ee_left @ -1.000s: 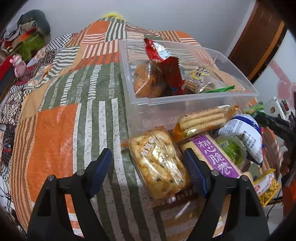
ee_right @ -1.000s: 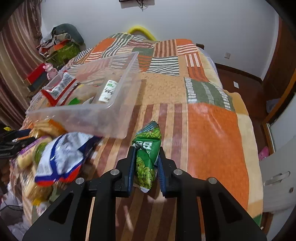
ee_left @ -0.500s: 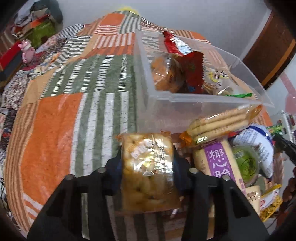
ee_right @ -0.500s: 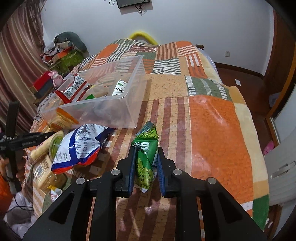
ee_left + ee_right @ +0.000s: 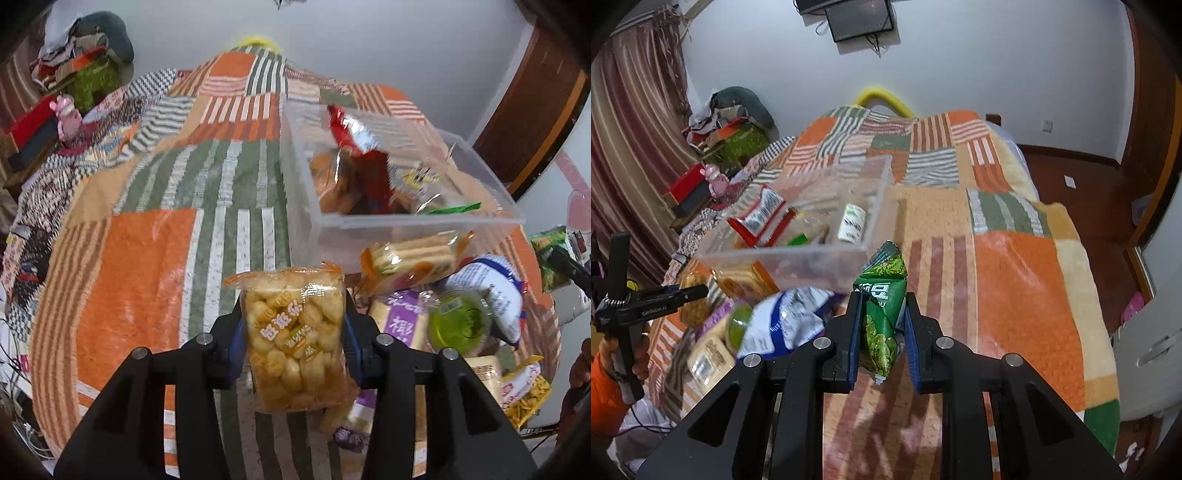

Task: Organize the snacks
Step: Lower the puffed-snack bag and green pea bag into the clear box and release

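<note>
Patchwork bedding in orange, green and stripes carries everything, with the clear plastic bin (image 5: 406,206) already holding some snacks and a heap of loose packets (image 5: 443,295) lying just in front of it. My left tool (image 5: 293,332) is clamped on a clear bag of puffed corn snacks (image 5: 295,339) and my right tool (image 5: 881,325) on a green packet (image 5: 882,306), both held above the bed. I judge this the carry step: next, each packet must clear the bin's near wall before I let go.
</note>
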`<action>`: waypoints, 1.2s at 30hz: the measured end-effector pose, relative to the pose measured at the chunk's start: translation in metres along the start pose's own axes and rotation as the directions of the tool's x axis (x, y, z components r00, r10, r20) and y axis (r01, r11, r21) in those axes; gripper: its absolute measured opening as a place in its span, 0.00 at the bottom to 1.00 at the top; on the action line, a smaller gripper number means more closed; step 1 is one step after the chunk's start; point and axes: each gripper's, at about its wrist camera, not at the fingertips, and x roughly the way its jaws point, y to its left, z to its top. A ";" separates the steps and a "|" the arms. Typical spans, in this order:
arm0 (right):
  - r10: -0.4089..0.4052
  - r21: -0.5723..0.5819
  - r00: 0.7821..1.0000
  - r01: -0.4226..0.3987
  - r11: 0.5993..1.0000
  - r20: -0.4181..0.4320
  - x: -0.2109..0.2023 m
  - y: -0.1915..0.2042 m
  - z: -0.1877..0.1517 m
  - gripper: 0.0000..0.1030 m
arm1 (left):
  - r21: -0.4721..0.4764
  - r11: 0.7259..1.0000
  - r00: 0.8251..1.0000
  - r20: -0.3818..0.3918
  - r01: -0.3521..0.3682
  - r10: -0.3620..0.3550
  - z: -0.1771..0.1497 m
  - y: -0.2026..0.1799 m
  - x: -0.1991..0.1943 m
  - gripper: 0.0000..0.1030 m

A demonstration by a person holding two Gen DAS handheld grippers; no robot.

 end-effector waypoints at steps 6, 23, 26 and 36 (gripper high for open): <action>0.023 -0.014 0.999 -0.022 1.000 0.043 -0.003 0.013 0.013 0.18 | 0.017 1.000 0.997 0.080 0.009 -0.011 0.015 -0.005 -0.033 0.43; 0.094 -0.059 0.993 -0.090 0.994 0.068 0.022 0.053 0.055 0.19 | 0.082 0.996 0.981 0.188 0.026 -0.041 0.070 -0.030 -0.043 0.43; 0.105 -0.067 0.992 -0.100 0.993 0.064 0.033 0.062 0.061 0.19 | 0.094 0.995 0.980 0.194 0.027 -0.045 0.079 -0.034 -0.037 0.43; 0.107 -0.096 0.994 -0.104 0.990 0.026 0.071 0.086 0.079 0.19 | 0.092 0.994 0.986 0.149 0.060 -0.074 0.090 -0.034 -0.008 0.43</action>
